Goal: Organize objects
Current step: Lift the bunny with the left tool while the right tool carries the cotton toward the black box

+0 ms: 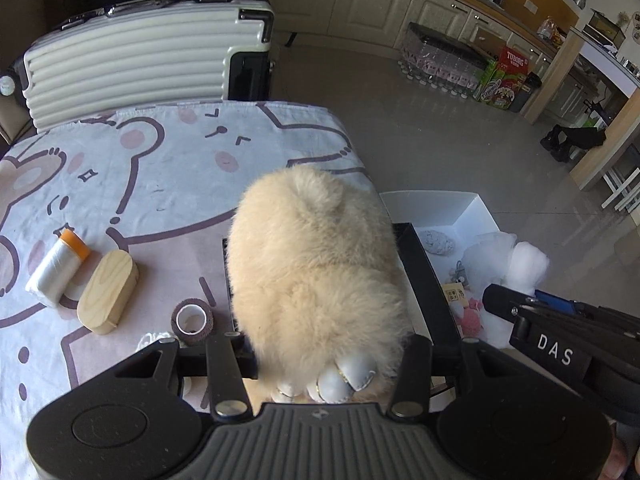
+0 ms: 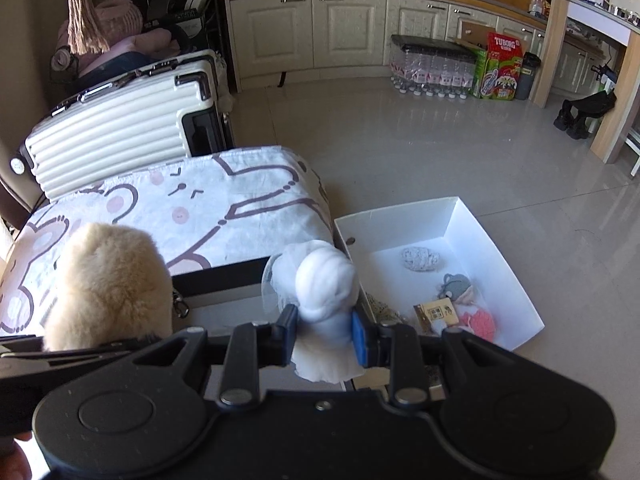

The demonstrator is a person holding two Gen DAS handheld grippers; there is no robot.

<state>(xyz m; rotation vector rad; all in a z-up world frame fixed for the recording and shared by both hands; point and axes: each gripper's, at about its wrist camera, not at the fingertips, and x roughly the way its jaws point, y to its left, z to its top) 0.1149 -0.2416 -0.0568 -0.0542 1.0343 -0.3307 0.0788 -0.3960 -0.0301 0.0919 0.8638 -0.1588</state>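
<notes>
Left gripper (image 1: 320, 364): jaws clamped on a cream fluffy plush (image 1: 316, 264), which rises ahead of them above a black tray (image 1: 424, 276) at the table's (image 1: 168, 168) right edge

Right gripper (image 2: 325, 330): jaws closed on a white bundled cloth toy (image 2: 326, 280), held just left of the white box (image 2: 472, 224) on the floor

Already in the white box, ahead and right of the right jaws: a grey speckled lump (image 2: 420, 258), a grey knitted toy (image 2: 454, 284), a pink knitted piece (image 2: 480, 320), a small tan card (image 2: 438, 314)

Still on the table, left of the left jaws: an orange-capped film roll (image 1: 58, 266), a wooden oval case (image 1: 107, 291), a brown tape roll (image 1: 193, 320)

Progress, as judged: partly done; two items in hand, three left on the table
</notes>
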